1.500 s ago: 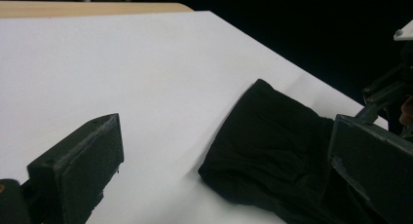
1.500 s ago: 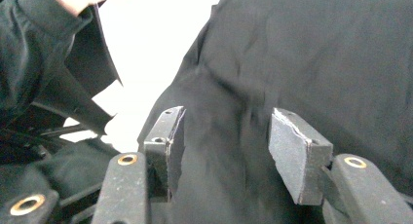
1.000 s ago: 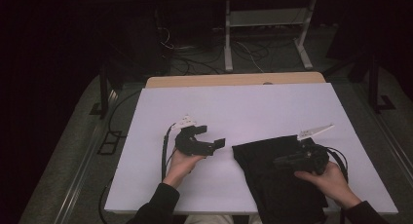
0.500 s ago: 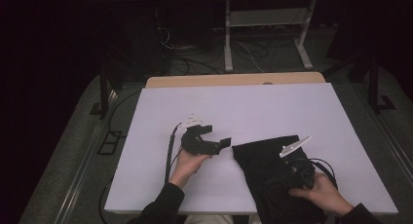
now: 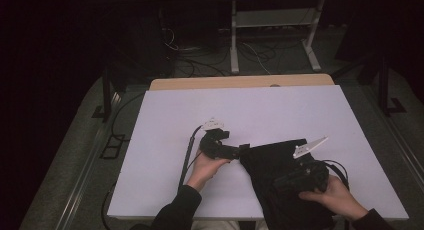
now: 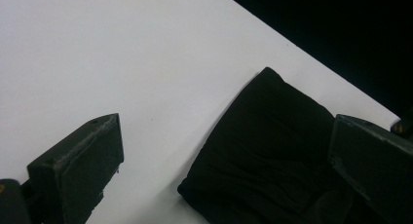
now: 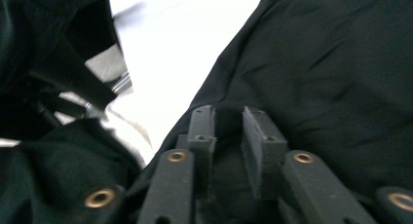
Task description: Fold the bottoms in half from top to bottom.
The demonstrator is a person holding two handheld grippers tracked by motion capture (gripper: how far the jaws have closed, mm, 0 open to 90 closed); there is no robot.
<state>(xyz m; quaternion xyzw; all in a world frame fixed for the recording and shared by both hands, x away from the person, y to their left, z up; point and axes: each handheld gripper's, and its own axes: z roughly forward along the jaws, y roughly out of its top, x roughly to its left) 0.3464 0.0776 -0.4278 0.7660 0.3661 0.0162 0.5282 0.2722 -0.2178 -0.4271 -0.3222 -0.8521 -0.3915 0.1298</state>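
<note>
right gripper view is looking along the right gripper [image 7: 229, 124], whose jaws are standing a narrow gap apart; they have just been opening, with a dark fold of the black garment [image 7: 331, 78] lying between them, and the pads are not visibly pinching it. so it is reading as let go rather than clamped. outward from there, the cloth is spreading across the right of the white table [image 7: 185, 44].

left gripper view is showing the left gripper [image 6: 224, 160] spread wide, holding nothing, its jaws straddling the garment's near corner [image 6: 272, 151] above the tabletop [image 6: 97, 48].

high view is placing both: the left gripper [image 5: 235, 151] is sitting at the garment's left edge [image 5: 270, 162], the right gripper [image 5: 295, 180] is resting on top of the cloth, near the table's [image 5: 250, 110] front right.

judging by this, a folding or straightening step is in hand. the next move is calling for the left jaws to close on that corner, which the high view is too coarse to resolve.
</note>
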